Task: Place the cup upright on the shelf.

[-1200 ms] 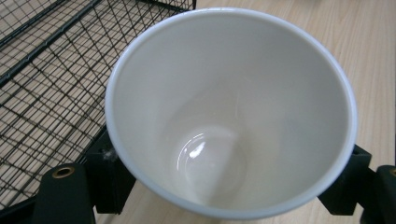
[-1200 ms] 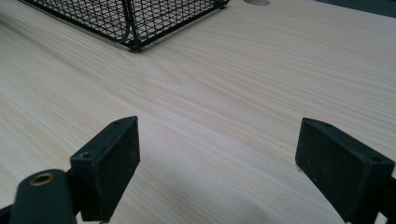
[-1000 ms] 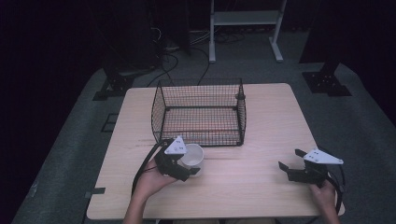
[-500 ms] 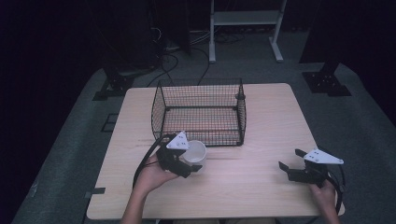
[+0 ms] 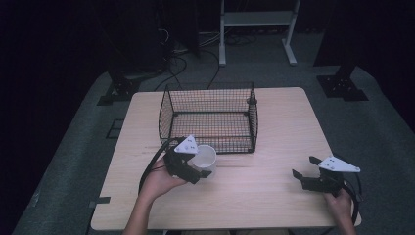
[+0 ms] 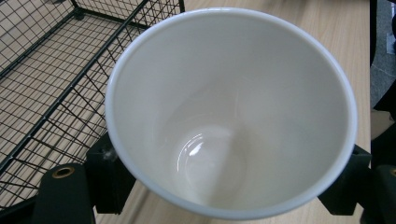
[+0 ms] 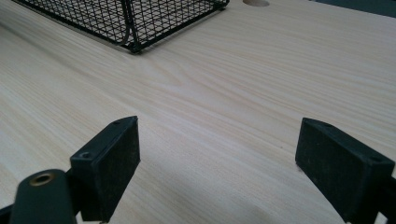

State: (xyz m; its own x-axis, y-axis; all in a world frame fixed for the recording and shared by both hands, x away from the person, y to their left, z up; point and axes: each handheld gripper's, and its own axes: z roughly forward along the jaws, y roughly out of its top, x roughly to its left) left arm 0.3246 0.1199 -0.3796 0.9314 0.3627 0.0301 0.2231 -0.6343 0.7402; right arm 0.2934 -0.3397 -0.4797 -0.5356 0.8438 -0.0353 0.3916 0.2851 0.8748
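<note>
Cup [image 5: 207,157] sits clamped in your left gripper [image 5: 195,169], just before the basket [image 5: 210,117] front wall; your right gripper [image 5: 313,177] rests wide open, empty; risk: cup bottom clips the wire rim if lifted too low.

White cup [image 5: 207,157], plain and glossy, tapering from a wide round rim to a narrower base. Empty inside, with a bright glint on the bottom in the left gripper view [image 6: 224,116]. Mouth up, leaning slightly. Clamped on both sides of its wall by the left hand-held gripper [image 5: 198,166]. Just at 6 o'clock of the wire basket [image 5: 210,117], near that basket's front wall, left of the worktop's middle.
</note>
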